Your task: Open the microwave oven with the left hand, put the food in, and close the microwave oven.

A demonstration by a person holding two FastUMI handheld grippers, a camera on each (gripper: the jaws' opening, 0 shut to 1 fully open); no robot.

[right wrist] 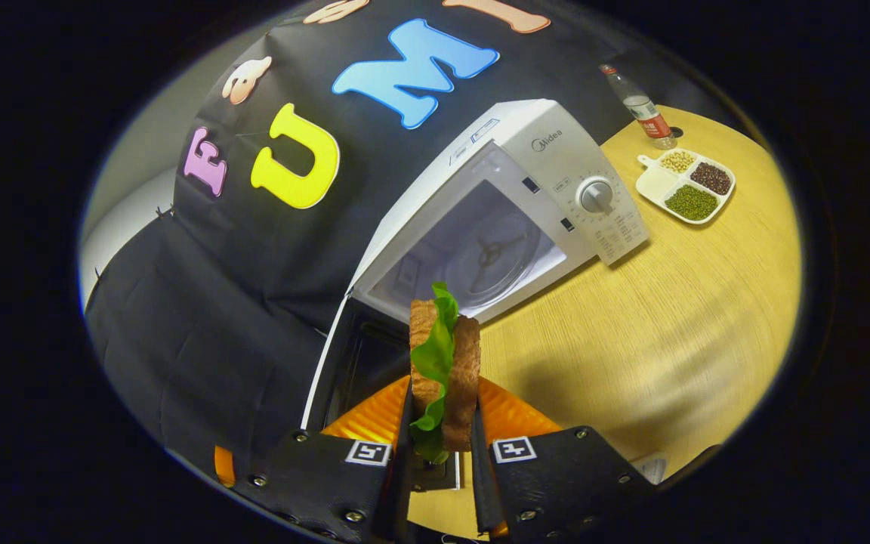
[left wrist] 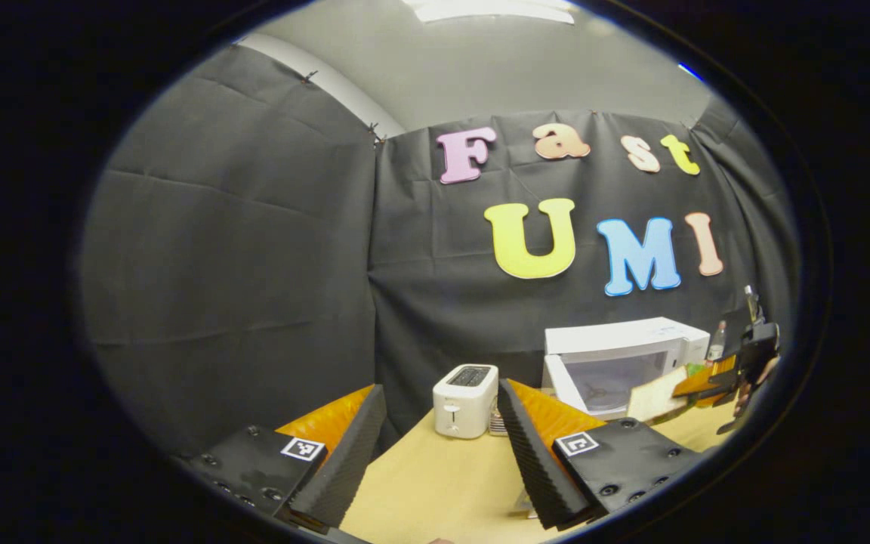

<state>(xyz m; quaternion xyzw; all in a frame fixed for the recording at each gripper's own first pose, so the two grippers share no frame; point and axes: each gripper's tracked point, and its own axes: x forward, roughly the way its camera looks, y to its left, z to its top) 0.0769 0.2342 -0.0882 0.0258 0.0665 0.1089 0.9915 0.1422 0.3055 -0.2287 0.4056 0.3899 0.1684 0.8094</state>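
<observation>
The left hand-held gripper (left wrist: 435,446) is wide open and holds nothing, low over the surface (left wrist: 435,483) near a white toaster (left wrist: 465,399). The right hand-held gripper (right wrist: 441,453) squeezes a sandwich (right wrist: 444,374) in front of the open microwave oven (right wrist: 495,227).

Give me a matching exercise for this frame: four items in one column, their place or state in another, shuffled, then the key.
Items
1. microwave door
2. sandwich
3. toaster
4. divided dish

States
A. left of the microwave, on the table
B. swung open
C. holds three kinds of beans, beside the bottle
D. clamped in the right claw

Pairs: 1-B, 2-D, 3-A, 4-C
</observation>
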